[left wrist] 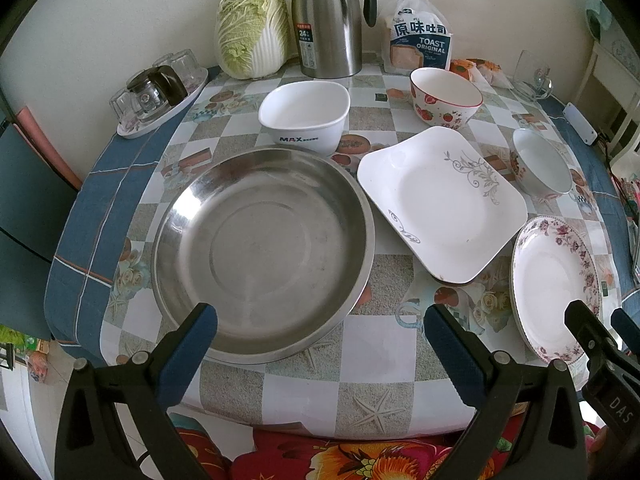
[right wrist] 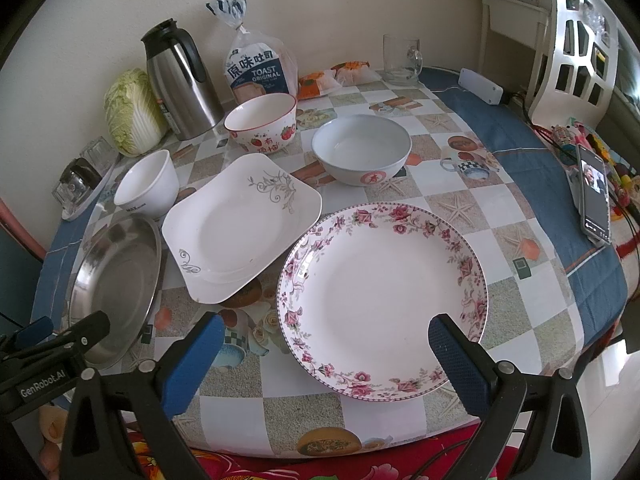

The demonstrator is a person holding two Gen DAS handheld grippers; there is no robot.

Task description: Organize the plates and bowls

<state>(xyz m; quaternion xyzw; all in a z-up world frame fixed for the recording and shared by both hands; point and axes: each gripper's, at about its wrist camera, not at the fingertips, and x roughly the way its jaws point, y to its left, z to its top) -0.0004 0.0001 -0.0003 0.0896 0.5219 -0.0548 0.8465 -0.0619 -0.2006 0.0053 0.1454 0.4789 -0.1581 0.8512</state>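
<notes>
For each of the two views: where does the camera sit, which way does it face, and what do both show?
Left wrist: behind the open left claw, facing the steel plate; the right claw shows at the right edge.
Right wrist: behind the open right claw, facing the floral plate; the left claw shows at the left.
Shared: square plate, both other plates.

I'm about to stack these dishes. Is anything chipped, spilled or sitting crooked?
The square white plate sits crooked: its near corner is lifted, with a shadow beneath, and its left edge lies close to the steel pan; I can't tell if they touch. No chips or spills show.
</notes>
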